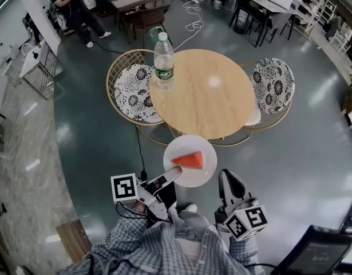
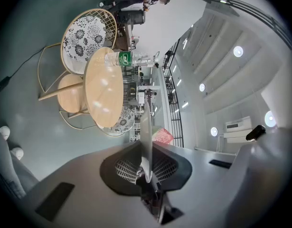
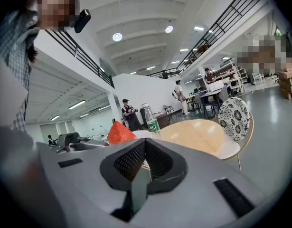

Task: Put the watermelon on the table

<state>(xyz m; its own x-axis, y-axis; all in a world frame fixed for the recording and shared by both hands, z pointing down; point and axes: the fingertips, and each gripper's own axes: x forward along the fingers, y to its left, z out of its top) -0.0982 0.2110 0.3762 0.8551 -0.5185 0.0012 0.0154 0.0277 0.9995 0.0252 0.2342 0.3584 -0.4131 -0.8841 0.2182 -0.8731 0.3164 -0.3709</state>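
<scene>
A red watermelon slice [image 1: 188, 160] lies on a white plate [image 1: 206, 173] held in the air just short of the round wooden table [image 1: 210, 96]. My left gripper [image 1: 174, 174] is shut on the plate's near left rim. In the left gripper view the plate [image 2: 146, 127] runs edge-on between the jaws, with the slice [image 2: 162, 136] beyond them. My right gripper [image 1: 228, 180] hangs right of the plate, shut with nothing in it. From the right gripper view, the slice [image 3: 119, 133] shows past the closed jaws of that gripper [image 3: 143, 147].
A plastic water bottle [image 1: 163, 62] stands on the table's left side. Two chairs with patterned cushions [image 1: 133, 85] [image 1: 273, 85] are tucked in at the table's left and right. A black cable [image 1: 139, 153] trails on the floor. People stand and sit far off.
</scene>
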